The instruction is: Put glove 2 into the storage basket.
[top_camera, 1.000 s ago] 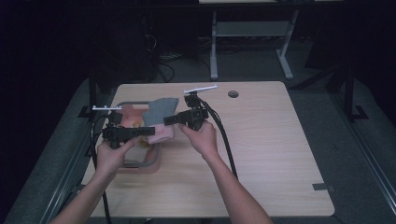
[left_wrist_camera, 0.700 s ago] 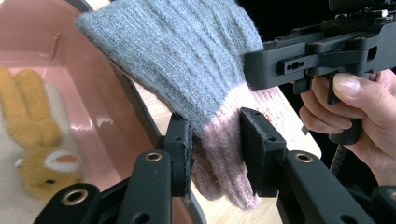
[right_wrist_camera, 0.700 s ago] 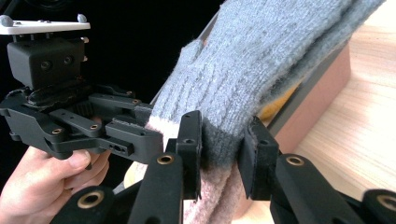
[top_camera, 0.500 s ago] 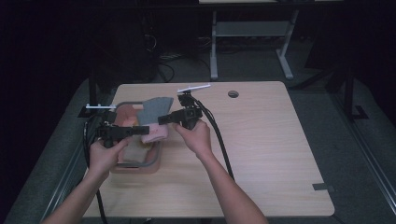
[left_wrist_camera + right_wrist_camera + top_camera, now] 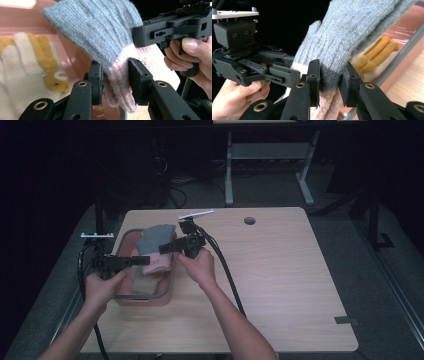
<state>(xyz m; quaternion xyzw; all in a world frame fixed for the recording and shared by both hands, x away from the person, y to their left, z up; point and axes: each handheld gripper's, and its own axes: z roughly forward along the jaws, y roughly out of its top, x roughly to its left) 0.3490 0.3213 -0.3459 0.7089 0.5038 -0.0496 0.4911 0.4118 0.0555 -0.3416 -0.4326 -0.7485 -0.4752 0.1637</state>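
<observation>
A knitted glove (image 5: pixel 156 239), grey with a pink cuff, hangs over a pink basket (image 5: pixel 169 282) with a grey rim at the table's left. My left gripper (image 5: pixel 140 261) is shut on the pink cuff (image 5: pixel 117 85), as the left gripper view shows with the left gripper (image 5: pixel 115 83) up close. From the right, my right gripper (image 5: pixel 163 248) is shut on the same glove where grey meets pink (image 5: pixel 331 80). A cream and yellow glove (image 5: pixel 27 70) lies inside the basket beneath. The two grippers sit close together, facing each other.
The wooden table (image 5: pixel 280 280) stretches bare to the right of the basket, with a round hole (image 5: pixel 249 220) near its far edge. Cables trail from both grippers toward the person. A dark strip (image 5: pixel 346 321) lies near the right front corner.
Both grippers have drifted slightly to the left over the basket, keeping hold of the grey and pink glove between them.
</observation>
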